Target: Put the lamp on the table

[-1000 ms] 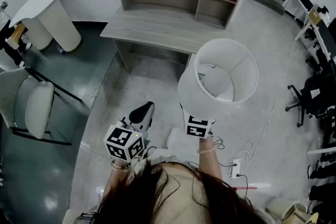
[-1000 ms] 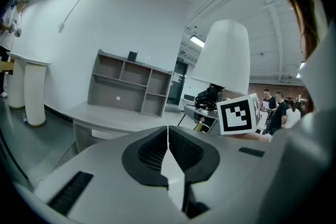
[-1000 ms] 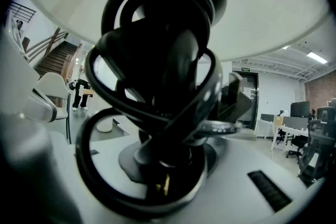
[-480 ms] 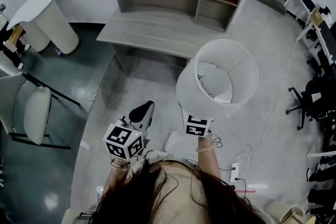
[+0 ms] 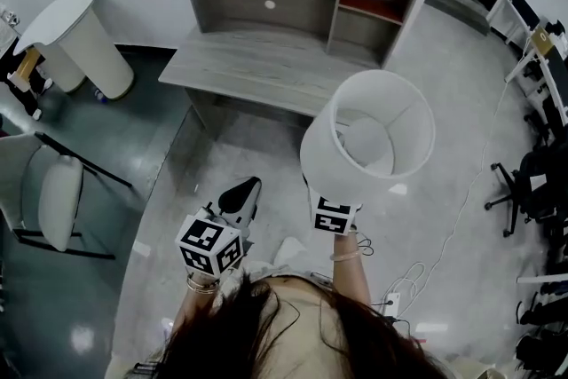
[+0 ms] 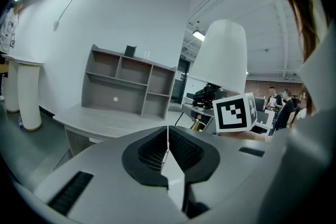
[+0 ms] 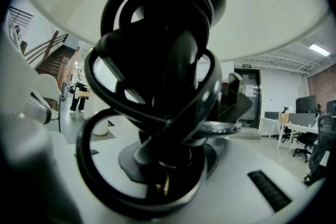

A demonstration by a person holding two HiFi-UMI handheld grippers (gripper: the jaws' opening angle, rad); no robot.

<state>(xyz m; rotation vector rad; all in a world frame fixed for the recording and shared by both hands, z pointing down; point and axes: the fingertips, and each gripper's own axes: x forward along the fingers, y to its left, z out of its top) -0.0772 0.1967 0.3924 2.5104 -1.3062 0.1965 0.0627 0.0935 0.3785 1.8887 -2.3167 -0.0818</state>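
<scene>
Lamp (image 5: 368,138) drew closer to the table (image 5: 257,67).
Table had slid lower in frame; right gripper (image 7: 173,165) clamped the lamp, left gripper (image 6: 168,147) jaws together, empty.

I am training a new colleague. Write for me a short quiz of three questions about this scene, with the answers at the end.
1. Fill the gap: the jaws of the left tool are ___, with nothing between them.
2. Which tool holds the lamp? A. the left tool B. the right tool C. both tools
3. True or false: the lamp does not yet stand on the table.
Key: 1. shut; 2. B; 3. true.
</scene>
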